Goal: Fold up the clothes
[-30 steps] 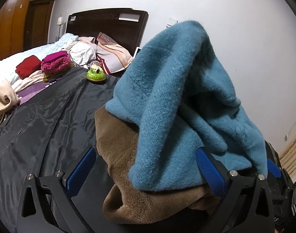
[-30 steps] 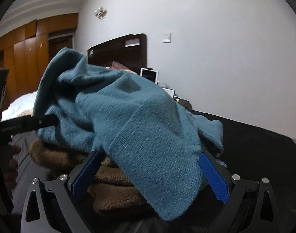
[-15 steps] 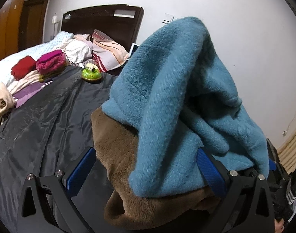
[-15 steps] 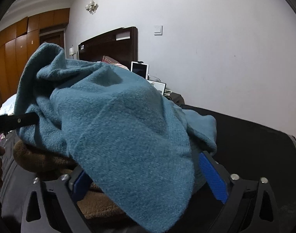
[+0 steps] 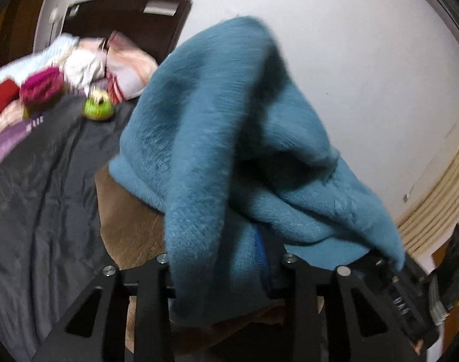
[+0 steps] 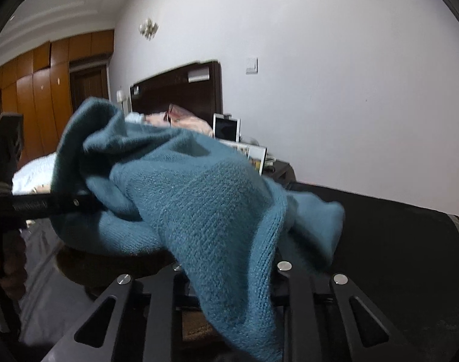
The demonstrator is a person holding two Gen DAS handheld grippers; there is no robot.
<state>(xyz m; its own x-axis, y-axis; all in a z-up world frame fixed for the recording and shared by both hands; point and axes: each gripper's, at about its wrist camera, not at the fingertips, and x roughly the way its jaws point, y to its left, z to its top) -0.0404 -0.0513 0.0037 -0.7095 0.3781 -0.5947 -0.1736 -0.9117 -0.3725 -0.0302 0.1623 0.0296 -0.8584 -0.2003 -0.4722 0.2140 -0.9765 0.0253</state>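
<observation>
A fuzzy teal sweater is bunched up high and fills the middle of both views. Under it lies a brown fleece garment, seen as a dark edge in the right wrist view. My left gripper has its jaws drawn in on a hanging fold of the teal sweater. My right gripper is likewise shut on another fold of it. The left gripper's black body reaches into the sweater from the left in the right wrist view. The fingertips are hidden by cloth.
A dark grey sheet covers the bed. A green toy and folded red and magenta clothes sit near the pillows and dark headboard. A tablet stands on the nightstand. A hand is at the left edge.
Both grippers went from wide open around the bundle to shut on folds of the teal sweater. The views are blurred by motion and the bundle sits a little higher.
</observation>
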